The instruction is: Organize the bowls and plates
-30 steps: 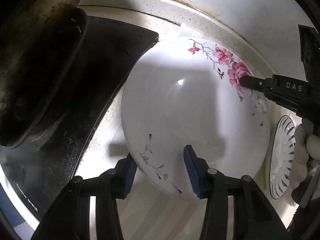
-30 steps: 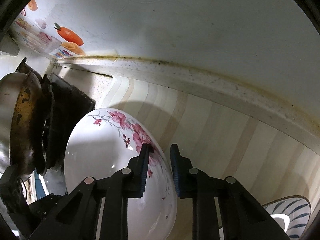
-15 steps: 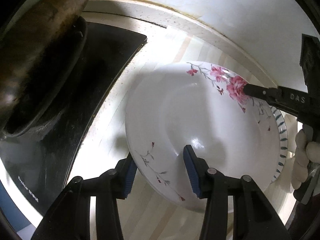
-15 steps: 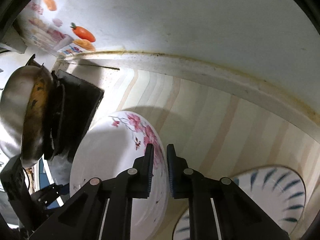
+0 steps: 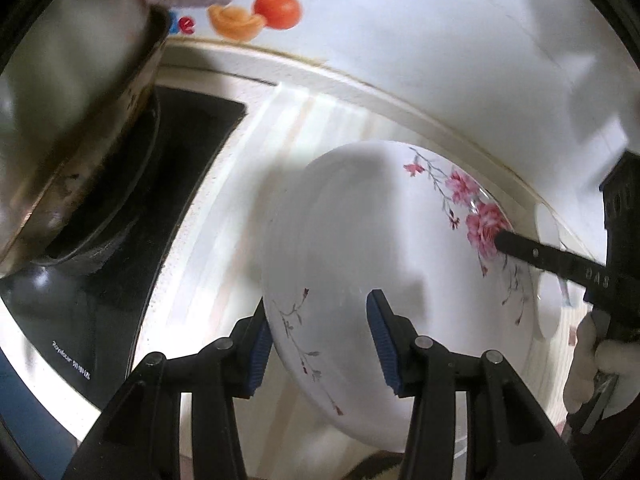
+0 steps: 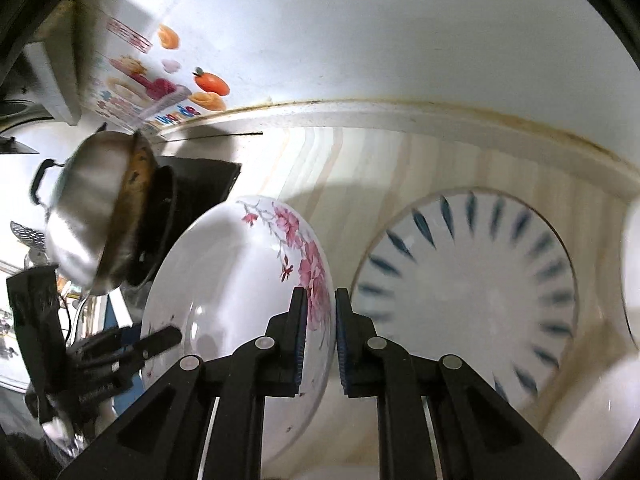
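Note:
A white plate with pink blossoms point(image 5: 384, 240) is held tilted above the counter by both grippers. My left gripper point(image 5: 320, 344) straddles its near rim, one blue pad under and one over, the jaws wide apart. My right gripper point(image 6: 321, 340) is shut on the opposite, flowered rim of the same plate point(image 6: 240, 280); its finger shows in the left wrist view point(image 5: 548, 258). A white plate with blue dashes point(image 6: 472, 288) lies flat on the counter to the right of the held plate.
A steel wok point(image 6: 92, 216) sits on a black stove point(image 5: 132, 224) to the left. The pale striped counter point(image 6: 360, 168) ends at a white wall with fruit stickers point(image 5: 256, 16). Another white dish edge point(image 6: 634, 280) shows at far right.
Both grippers have carried the flowered plate to the right, away from the stove and toward the blue-dashed plate, which now fills much more of the right wrist view.

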The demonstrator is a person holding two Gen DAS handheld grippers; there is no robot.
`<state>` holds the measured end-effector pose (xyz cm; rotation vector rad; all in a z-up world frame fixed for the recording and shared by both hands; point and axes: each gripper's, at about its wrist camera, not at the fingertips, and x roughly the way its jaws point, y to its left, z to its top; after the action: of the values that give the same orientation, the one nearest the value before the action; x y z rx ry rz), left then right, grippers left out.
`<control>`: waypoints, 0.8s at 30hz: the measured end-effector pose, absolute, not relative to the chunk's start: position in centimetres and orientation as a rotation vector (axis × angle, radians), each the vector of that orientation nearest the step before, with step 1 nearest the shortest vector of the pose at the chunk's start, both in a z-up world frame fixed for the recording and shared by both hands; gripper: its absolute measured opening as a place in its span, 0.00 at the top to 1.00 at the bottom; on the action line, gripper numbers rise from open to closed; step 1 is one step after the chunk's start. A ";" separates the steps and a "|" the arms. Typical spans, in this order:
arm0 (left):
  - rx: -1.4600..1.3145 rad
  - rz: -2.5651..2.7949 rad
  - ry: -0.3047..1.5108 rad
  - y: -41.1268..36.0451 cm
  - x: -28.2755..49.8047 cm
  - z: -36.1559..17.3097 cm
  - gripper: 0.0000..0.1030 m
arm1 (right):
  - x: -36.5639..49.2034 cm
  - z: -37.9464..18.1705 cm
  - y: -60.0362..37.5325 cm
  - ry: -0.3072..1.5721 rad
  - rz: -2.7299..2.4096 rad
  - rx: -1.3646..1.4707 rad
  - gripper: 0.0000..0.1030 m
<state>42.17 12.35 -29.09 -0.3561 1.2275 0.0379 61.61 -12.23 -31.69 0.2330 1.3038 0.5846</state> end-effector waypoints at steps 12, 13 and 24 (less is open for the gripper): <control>-0.185 -0.145 1.262 3.9 38.2 -27.0 0.58 | 50.4 -28.7 -22.3 1.258 0.474 0.338 0.85; -0.176 -0.158 1.270 3.3 38.0 -27.1 0.58 | 49.5 -28.7 -23.3 1.258 0.458 0.351 0.85; -0.070 -0.277 1.405 -3.6 36.3 -32.4 0.58 | 41.5 -32.3 -31.3 1.316 0.316 0.468 0.85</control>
<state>36.31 -3.60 -32.43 -0.0700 1.4054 -0.2771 41.49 -31.26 -32.33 0.4679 1.3159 0.3160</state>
